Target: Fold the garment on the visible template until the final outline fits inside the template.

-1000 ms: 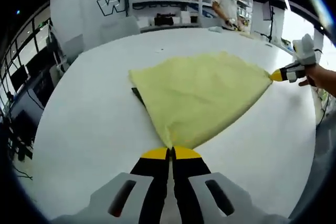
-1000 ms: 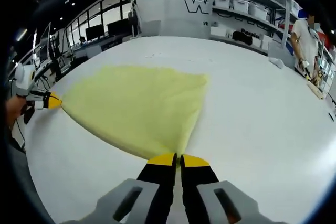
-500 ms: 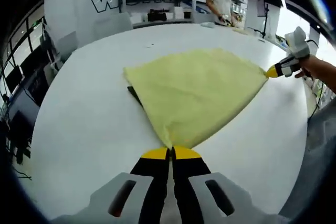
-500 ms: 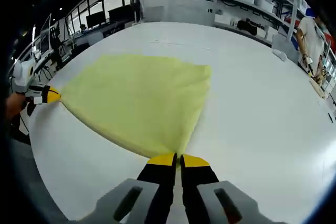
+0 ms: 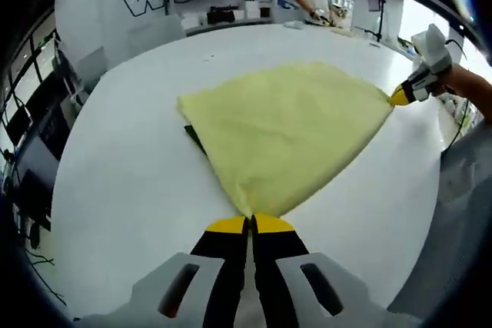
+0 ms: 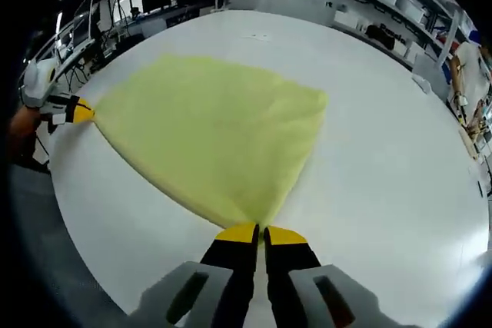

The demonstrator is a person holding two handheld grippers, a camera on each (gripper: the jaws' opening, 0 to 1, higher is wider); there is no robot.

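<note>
Soft, light yellow garment [image 5: 288, 132] drapes at frame centre on the white worktop [image 5: 123, 190]; left tool [image 5: 250, 224] and right tool [image 6: 252, 233] each pinch a corner, the best holds.

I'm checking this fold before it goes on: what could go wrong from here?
Both grippers, left gripper and right gripper, pinch only the yellow garment's corner tips, so a corner may slip out. The dark template is almost wholly covered, making alignment hard to judge. The near corners sit close to the white table edge.
</note>
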